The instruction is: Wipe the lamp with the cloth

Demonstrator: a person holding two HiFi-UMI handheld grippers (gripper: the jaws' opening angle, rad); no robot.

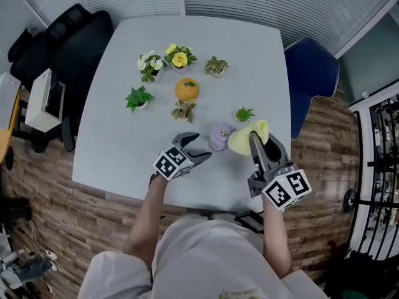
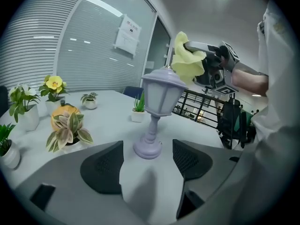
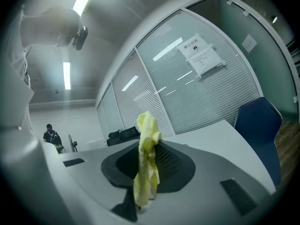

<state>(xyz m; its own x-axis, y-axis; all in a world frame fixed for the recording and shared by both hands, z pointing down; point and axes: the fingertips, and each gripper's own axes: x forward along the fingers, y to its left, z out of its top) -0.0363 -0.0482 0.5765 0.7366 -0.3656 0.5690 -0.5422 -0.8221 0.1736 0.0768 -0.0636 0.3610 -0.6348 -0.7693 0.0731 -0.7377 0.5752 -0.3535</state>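
Observation:
A small lilac lantern-shaped lamp (image 1: 221, 136) (image 2: 158, 108) stands upright on the white table (image 1: 249, 55). My left gripper (image 1: 198, 149) (image 2: 146, 165) is open, low on the table just left of the lamp, its jaws either side of the lamp's base without touching it. The right gripper (image 1: 255, 139) (image 3: 151, 168) is shut on a yellow cloth (image 1: 247, 137) (image 3: 146, 163) (image 2: 187, 59). It holds the cloth up beside the lamp's top, on its right side. In the right gripper view the lamp is hidden.
Several small potted plants (image 1: 148, 65) and an orange pumpkin-shaped pot (image 1: 187, 89) stand behind the lamp; one small green plant (image 1: 244, 114) is close to the cloth. A blue chair (image 1: 312, 67) sits at the table's right, a black chair (image 1: 68, 36) at the left.

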